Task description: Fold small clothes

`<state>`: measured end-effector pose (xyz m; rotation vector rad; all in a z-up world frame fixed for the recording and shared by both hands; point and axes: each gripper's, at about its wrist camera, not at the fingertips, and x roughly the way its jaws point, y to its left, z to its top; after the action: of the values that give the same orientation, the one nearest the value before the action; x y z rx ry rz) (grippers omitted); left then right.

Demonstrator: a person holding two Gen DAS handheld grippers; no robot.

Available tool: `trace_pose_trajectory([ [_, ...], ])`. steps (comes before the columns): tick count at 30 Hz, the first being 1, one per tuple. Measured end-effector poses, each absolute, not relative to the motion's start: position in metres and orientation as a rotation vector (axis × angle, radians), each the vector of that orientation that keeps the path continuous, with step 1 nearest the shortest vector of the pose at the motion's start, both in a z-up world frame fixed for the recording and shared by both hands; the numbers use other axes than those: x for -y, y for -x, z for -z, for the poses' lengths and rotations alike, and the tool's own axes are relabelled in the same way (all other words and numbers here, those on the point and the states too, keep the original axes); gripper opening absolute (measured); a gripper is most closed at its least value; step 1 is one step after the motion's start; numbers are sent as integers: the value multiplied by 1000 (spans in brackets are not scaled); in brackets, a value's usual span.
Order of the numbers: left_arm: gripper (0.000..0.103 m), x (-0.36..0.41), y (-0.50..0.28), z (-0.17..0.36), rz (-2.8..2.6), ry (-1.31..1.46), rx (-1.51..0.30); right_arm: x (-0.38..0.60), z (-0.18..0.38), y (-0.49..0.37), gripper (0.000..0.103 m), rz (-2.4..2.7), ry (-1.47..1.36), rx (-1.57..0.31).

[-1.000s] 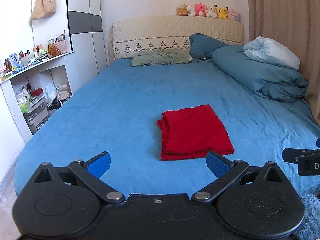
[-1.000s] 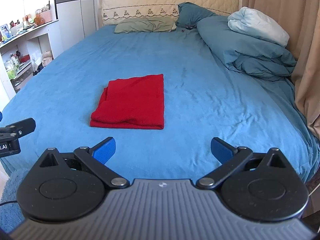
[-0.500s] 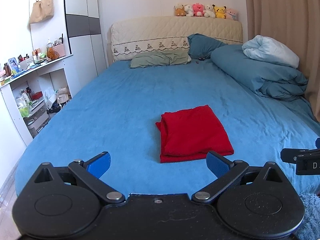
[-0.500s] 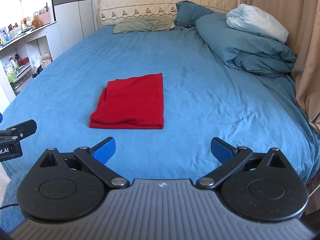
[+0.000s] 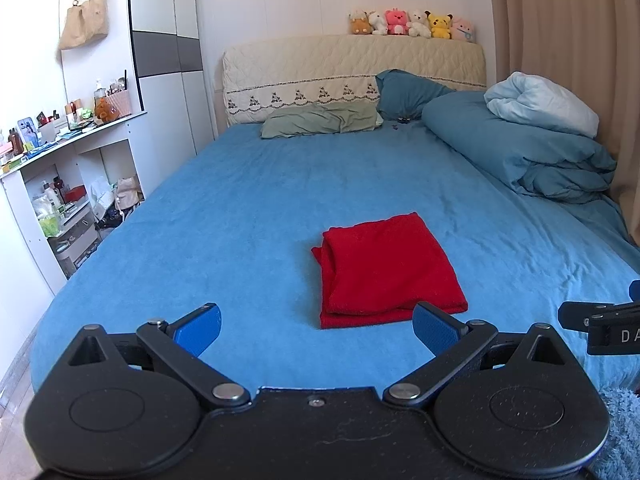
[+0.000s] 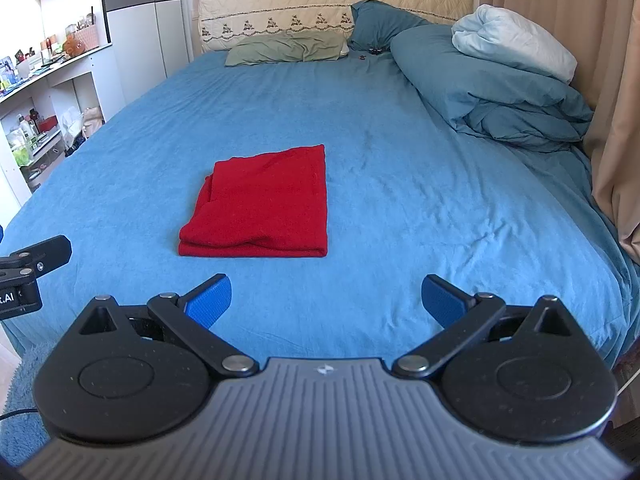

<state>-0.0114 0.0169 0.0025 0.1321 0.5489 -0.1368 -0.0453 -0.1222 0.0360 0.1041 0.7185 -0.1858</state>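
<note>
**Two grippers idle, one red garment folded on bed**

Left gripper (image 5: 316, 326): fingers spread wide, nothing between them, held off the foot edge of the bed (image 5: 240, 216). Blue pads (image 5: 198, 328) face inward.

Right gripper (image 6: 326, 300): likewise spread apart and empty, also at the foot edge, just beside the left one.

Red garment (image 6: 264, 204): one piece, lying flat on the blue sheet nearer the foot edge than the headboard, roughly midway between the side edges. It touches neither gripper. It sits as a neat rectangle of stacked layers; the layered edges show along the near side and the left side, with a slight bulge at the far left corner.

Handling, judged: soft knit, light, limp, not slippery, not fragile. It will sag and unfold if lifted by one point. The best hold is on the near corners, pinching all layers together, one gripper to each corner.

Status, judged: folding looks complete or nearly so.

Also present: duvet (image 5: 520, 148) heaped along the right edge; pillow (image 5: 320, 120) at the headboard.
</note>
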Motion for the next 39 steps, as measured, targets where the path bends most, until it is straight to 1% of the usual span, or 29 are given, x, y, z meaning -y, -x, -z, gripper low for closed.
trace_pose_trajectory([
  [39,103,-20,13,-2,133,-131,-526,115,-33,41,103,179,-110,-730],
])
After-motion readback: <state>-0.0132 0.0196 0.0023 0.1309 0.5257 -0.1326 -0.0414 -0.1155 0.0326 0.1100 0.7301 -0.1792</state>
